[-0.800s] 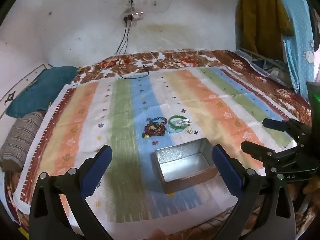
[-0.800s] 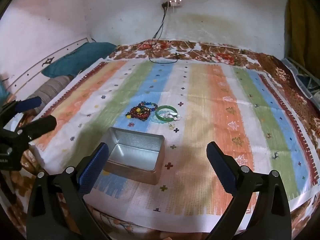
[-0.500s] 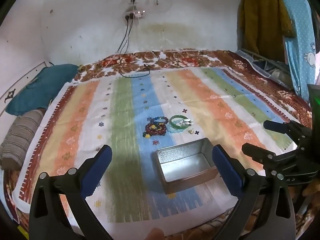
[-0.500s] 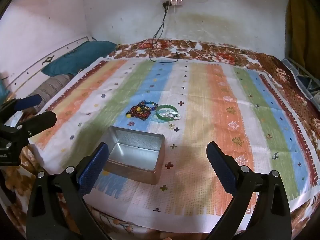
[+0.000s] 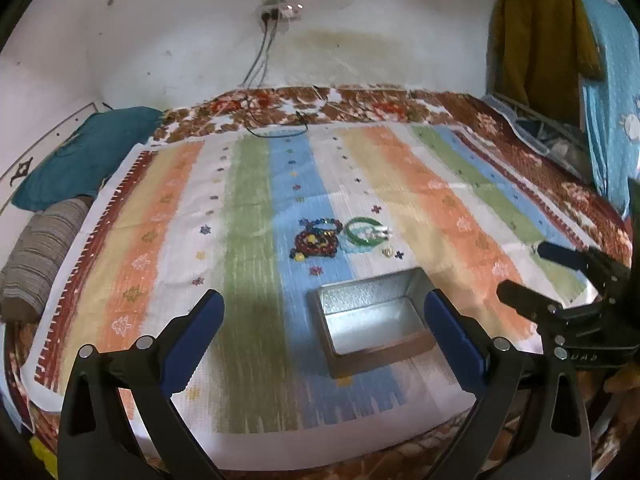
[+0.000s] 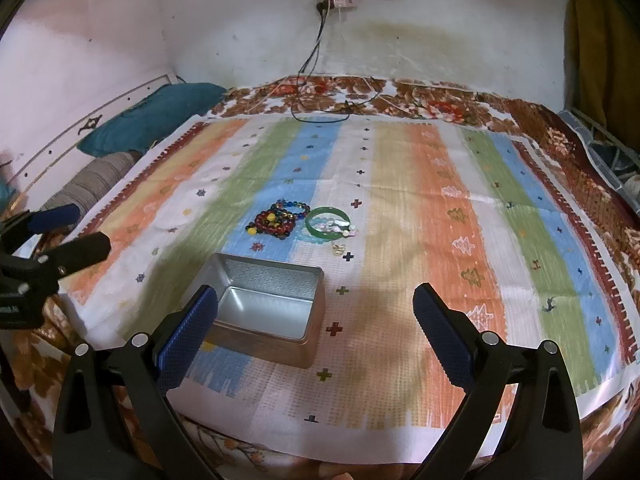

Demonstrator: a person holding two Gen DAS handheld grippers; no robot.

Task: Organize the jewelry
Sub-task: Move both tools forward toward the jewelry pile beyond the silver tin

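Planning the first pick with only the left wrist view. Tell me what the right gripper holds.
Observer: Nothing; the right gripper is wide open above the striped mat.
Operator: Give the position of my left gripper from outside.
Observer: It hovers open near the mat's left edge.
Operator: My finger hides the right side of the tin. Describe it.
Observer: That wall is unobstructed; only printed mat lies beside it.

Striped woven cloth: orange, green, blue, white bands. Silver rectangular metal tin. Dark red beaded bracelet. Green glassy bangle. Teal pillow, upper left.
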